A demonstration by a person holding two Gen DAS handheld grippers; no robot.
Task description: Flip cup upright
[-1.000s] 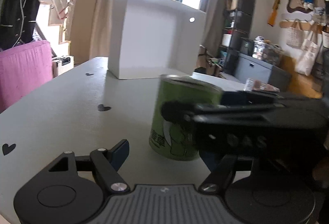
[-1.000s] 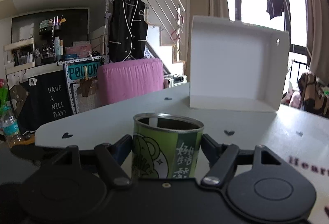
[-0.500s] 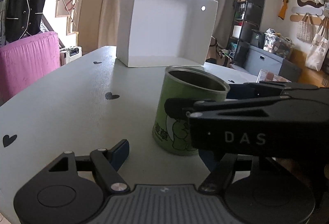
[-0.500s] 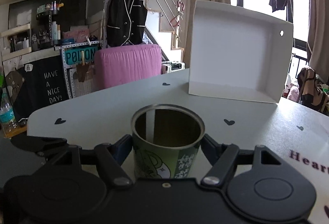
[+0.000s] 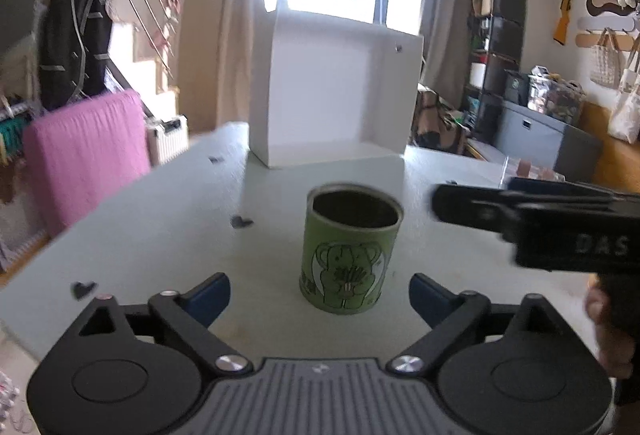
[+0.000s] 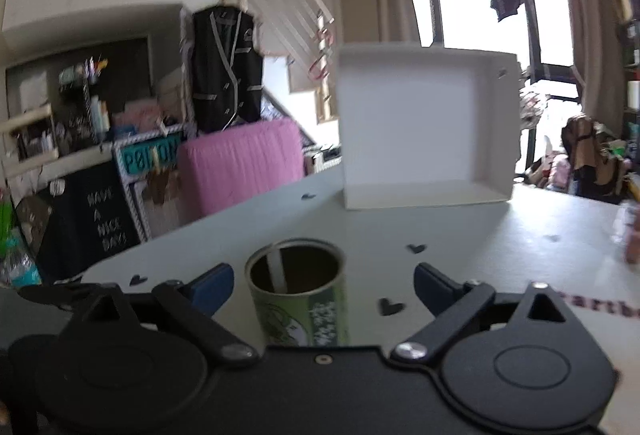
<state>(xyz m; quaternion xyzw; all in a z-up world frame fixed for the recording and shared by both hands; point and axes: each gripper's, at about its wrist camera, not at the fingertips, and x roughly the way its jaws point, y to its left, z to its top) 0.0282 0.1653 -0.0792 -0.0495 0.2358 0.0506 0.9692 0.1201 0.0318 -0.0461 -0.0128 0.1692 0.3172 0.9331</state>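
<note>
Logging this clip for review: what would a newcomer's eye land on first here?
The green cup standing upright, mouth up, in the middle of the pale table. Behind it a big white box stands open toward the cameras. Both grippers, left and right, are open around the cup without touching it.

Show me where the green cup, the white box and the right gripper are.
green cup (image 5: 346, 271): left wrist view, on its printed side.
white box (image 6: 408, 123): right wrist view, on its inner back wall.
right gripper (image 6: 323, 285): right wrist view, midway between its open fingertips.

left claw (image 5: 319, 293) — black, blue fingertips, silver screws | right claw (image 6: 323, 285) — black, "DAS" lettering
</note>
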